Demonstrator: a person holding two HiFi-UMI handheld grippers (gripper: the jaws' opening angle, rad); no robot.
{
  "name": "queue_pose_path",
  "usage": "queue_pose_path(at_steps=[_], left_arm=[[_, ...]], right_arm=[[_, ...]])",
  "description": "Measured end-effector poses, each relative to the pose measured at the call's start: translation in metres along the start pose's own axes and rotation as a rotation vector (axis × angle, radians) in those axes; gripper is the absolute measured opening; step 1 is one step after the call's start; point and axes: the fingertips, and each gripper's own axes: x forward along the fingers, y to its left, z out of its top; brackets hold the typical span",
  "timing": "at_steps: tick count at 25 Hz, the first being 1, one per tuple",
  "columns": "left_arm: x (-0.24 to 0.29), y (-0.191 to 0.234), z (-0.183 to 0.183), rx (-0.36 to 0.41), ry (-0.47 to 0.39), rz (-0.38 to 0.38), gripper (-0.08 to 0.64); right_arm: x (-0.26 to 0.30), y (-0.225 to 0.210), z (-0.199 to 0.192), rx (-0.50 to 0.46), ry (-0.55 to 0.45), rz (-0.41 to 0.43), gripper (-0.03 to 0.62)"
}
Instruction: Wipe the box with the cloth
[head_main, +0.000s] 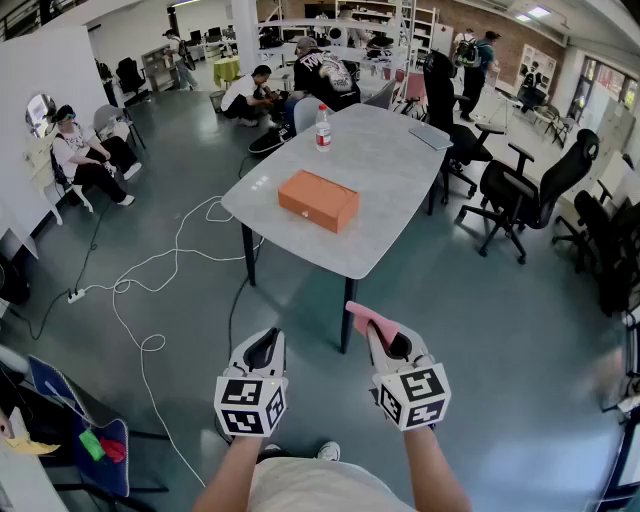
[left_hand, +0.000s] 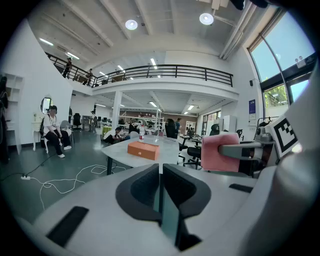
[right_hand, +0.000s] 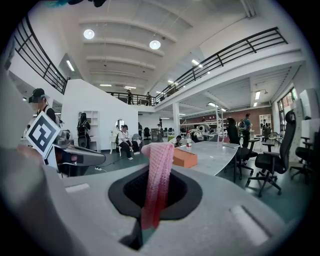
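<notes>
Grey table (head_main: 400, 190) far ahead, well apart from both grippers, bare floor between. White cable (head_main: 150, 290) loops on floor at left. Black office chairs (head_main: 525, 195) stand right of table. 1 bottle (head_main: 323, 128) upright at table's far edge. Flat grey item (head_main: 431, 137) at far right.

Orange box (head_main: 318, 200) on table's near-left part, lid shut, contents not visible.

Left gripper (head_main: 262, 352): jaws together, nothing between.

Right gripper (head_main: 378, 330): jaws clamped on pink cloth (head_main: 368, 318), held in air near person.

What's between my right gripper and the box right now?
Head view: only open floor, the table's near corner and bare tabletop separate the right gripper, shut on the cloth, from the box.
</notes>
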Motion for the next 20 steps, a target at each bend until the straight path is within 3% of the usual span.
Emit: queue_pose_path(at_steps=[12,20], left_arm=[[-0.003,0.035,0.001,-0.002,-0.019,0.048,0.029],[0.02,0.089,0.002,-0.035,-0.007,0.063,0.029]], right_arm=[[0.01,-0.005,0.002,0.005,-0.027,-0.028,0.014],[0.057,-0.012,0.004,0.031,-0.01,-0.071,0.014]])
